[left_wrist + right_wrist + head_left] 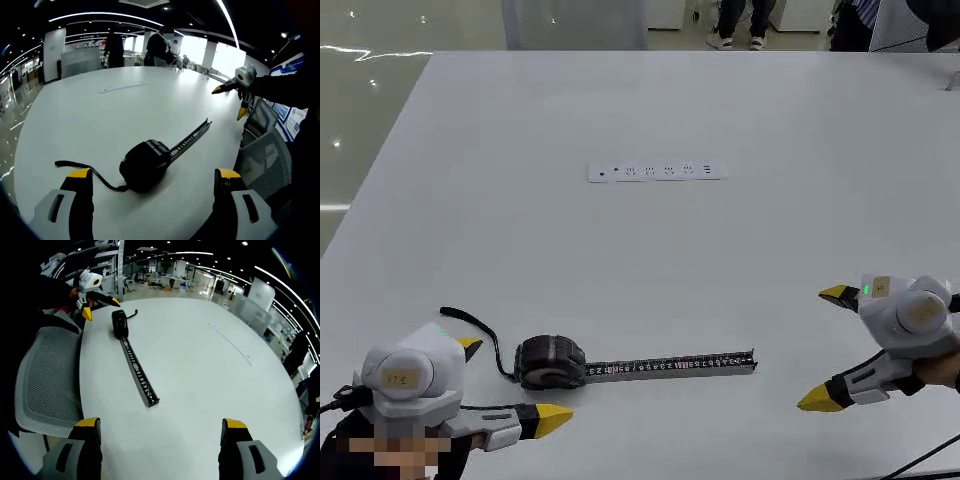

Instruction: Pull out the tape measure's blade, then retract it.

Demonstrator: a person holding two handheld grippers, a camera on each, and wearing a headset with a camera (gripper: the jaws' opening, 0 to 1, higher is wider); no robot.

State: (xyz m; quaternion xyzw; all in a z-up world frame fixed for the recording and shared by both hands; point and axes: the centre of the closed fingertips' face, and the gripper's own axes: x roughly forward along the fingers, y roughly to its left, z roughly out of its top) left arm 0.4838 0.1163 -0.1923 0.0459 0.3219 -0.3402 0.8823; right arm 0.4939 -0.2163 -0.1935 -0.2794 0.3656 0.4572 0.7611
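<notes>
The tape measure (550, 362) lies on the bench (620, 250), blade (670, 366) pointing from it toward the right claw (826, 347) (released, empty). The left claw (512, 382), also released, sits just beside the tape measure, nearer.

White table (770, 110) with a black tape measure (550, 362), blade (670, 366) out, and a white power strip (657, 172)

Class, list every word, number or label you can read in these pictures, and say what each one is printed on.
Nothing reads clearly.
On the tape measure blade: printed numerals, too small to read.
On the left gripper, a yellow sticker: characters blurred.
On the right gripper, a pale sticker: blurred.
On the power strip: markings too small.
On the blue wall signs: unreadable.
</notes>
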